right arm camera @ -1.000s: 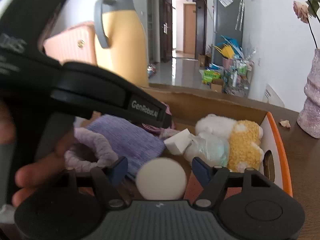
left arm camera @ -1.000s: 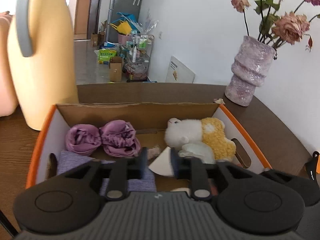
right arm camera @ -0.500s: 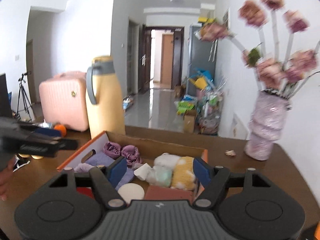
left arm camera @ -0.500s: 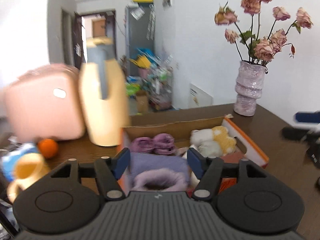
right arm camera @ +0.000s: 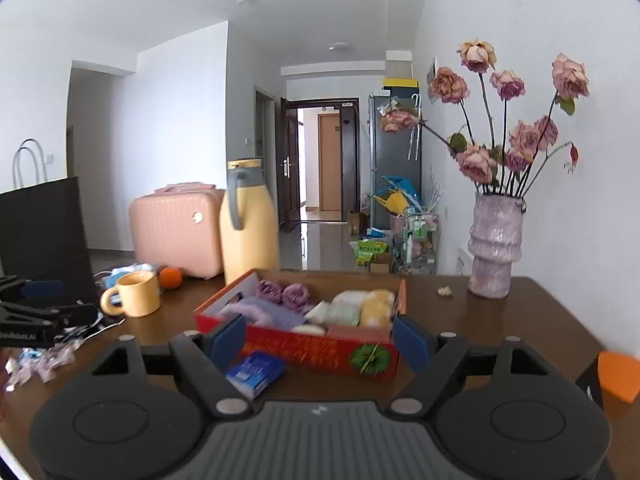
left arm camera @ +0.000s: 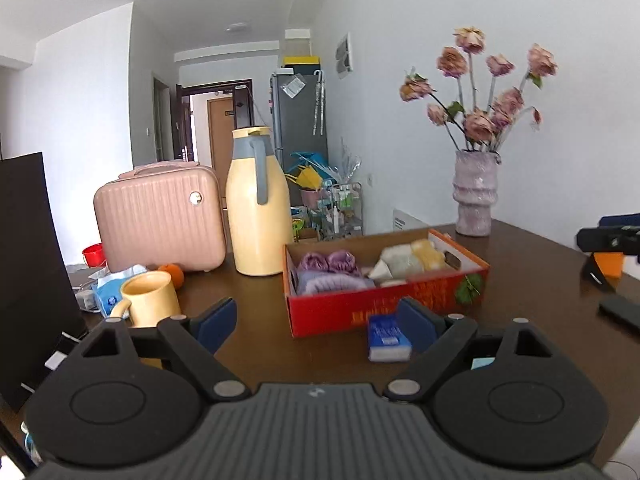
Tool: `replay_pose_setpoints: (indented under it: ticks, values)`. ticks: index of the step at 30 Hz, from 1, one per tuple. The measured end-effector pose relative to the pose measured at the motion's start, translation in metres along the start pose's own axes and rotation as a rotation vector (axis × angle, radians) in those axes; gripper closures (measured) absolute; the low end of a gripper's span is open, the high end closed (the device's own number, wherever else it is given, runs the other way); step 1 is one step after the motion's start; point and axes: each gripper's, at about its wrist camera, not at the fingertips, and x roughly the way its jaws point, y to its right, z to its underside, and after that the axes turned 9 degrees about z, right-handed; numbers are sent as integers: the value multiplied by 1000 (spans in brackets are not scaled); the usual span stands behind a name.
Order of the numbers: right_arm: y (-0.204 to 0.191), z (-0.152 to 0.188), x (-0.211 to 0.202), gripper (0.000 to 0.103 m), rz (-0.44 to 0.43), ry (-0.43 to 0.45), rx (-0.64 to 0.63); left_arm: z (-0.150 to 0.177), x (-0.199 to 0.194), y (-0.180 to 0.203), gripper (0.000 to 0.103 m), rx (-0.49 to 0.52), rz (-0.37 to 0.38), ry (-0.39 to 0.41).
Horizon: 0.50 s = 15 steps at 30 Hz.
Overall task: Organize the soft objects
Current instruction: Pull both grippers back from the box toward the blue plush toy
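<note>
A red cardboard box (left arm camera: 384, 304) (right arm camera: 304, 350) stands on the brown table. It holds purple rolled cloths (left arm camera: 328, 262) (right arm camera: 284, 292), a purple knit piece (left arm camera: 332, 282), a white and yellow plush toy (left arm camera: 412, 258) (right arm camera: 360, 306) and a white ball (right arm camera: 310, 330). My left gripper (left arm camera: 316, 322) is open and empty, well back from the box. My right gripper (right arm camera: 320, 336) is open and empty, also back from the box. The left gripper shows at the far left of the right wrist view (right arm camera: 28, 316).
A small blue packet (left arm camera: 388, 338) (right arm camera: 256, 372) lies in front of the box. A yellow jug (left arm camera: 258, 204), pink case (left arm camera: 160, 216), yellow mug (left arm camera: 150, 298), orange (left arm camera: 172, 274) and black bag (left arm camera: 32, 272) stand left. A flower vase (left arm camera: 476, 196) stands back right.
Both grippers have pulled back and up from inside the box. The left gripper, nearly closed over the box a second ago, is now open. The white ball stays in the box.
</note>
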Motion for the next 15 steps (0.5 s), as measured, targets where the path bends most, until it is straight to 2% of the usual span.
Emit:
replay_pose_setpoints:
  ticks: [4,8,12,15]
  values:
    - [-9,25,-9,22,-18,-33,9,19,-18,11,14,-22,23,-12]
    - [-17,60,-25,22,-34,-77,59,45,-33,19,14,-94,61,-57]
    - [-24,99,-45,22,-47,-130,99,63,-34,34,14,-37,64,-103]
    - [-29,120,-48,22,-76,-178,106,65,-25,40,14,-43,92,-127]
